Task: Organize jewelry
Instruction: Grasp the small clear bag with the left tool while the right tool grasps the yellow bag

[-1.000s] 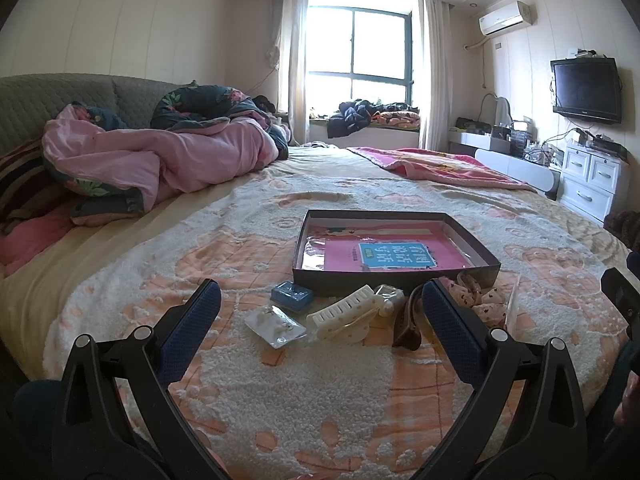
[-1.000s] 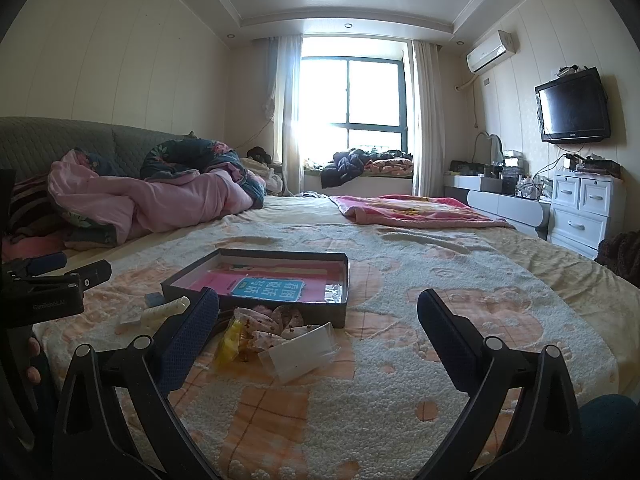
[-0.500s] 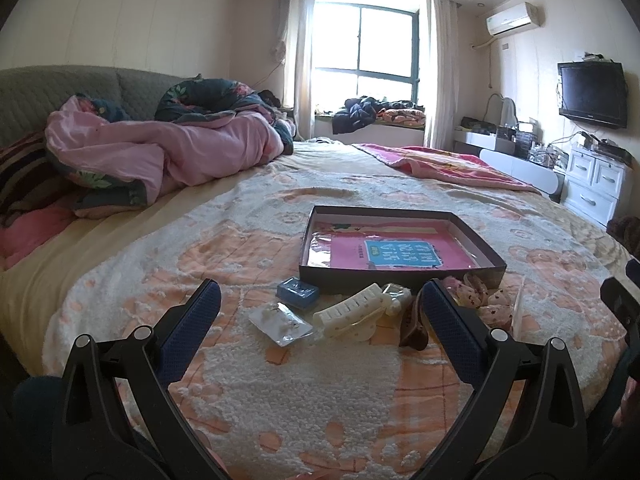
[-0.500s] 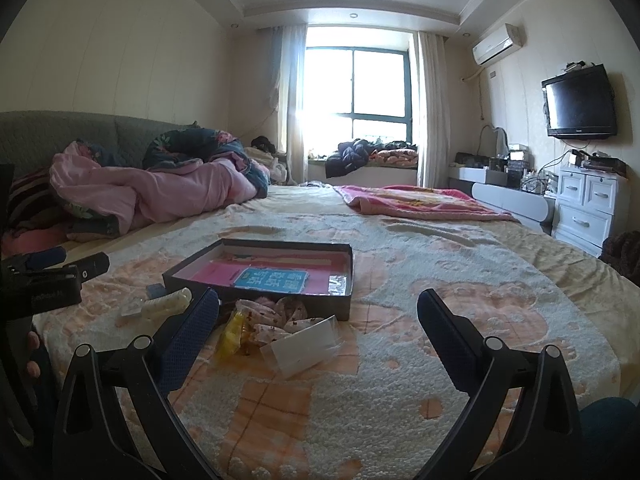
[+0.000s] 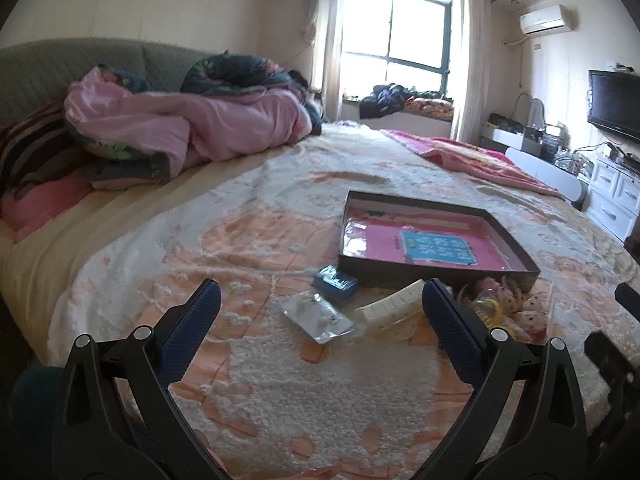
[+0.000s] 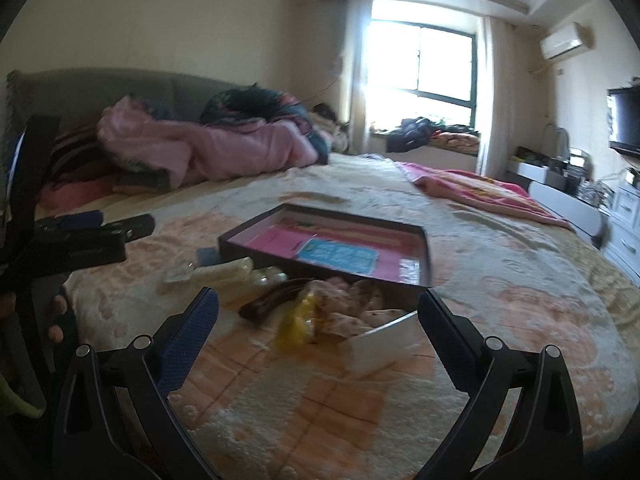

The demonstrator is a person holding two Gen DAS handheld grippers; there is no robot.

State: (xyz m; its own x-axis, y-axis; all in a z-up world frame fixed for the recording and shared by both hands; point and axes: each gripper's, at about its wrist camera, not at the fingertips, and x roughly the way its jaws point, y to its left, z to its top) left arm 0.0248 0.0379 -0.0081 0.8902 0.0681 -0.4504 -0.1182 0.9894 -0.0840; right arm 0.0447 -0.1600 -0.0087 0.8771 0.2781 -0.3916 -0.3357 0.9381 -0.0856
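A shallow dark box (image 5: 436, 274) with a pink and blue lining lies on the bed; the right wrist view shows the box (image 6: 320, 270) too. In front of it lie a small blue case (image 5: 335, 282), a clear packet (image 5: 317, 317), a cream comb (image 5: 390, 307), a brown hair clip (image 6: 276, 301), a yellow ring (image 6: 296, 327), spotted fabric pieces (image 6: 352, 302) and a white card (image 6: 382, 344). My left gripper (image 5: 320, 322) hangs open just short of the packet. My right gripper (image 6: 318, 326) is open above the yellow ring and the card. Neither holds anything.
A fluffy peach and white blanket (image 5: 320, 392) covers the bed. Rumpled pink quilts (image 5: 180, 128) lie at the headboard end, a pink blanket (image 5: 472, 160) at the far right. White drawers (image 5: 616, 196) and a TV (image 5: 614, 100) stand by the right wall. The other gripper (image 6: 80, 248) and fingers show at the left.
Both grippers have moved closer to the items and tilted down and to the left; the items now sit higher between the fingers. Both stay open, nothing was grasped.
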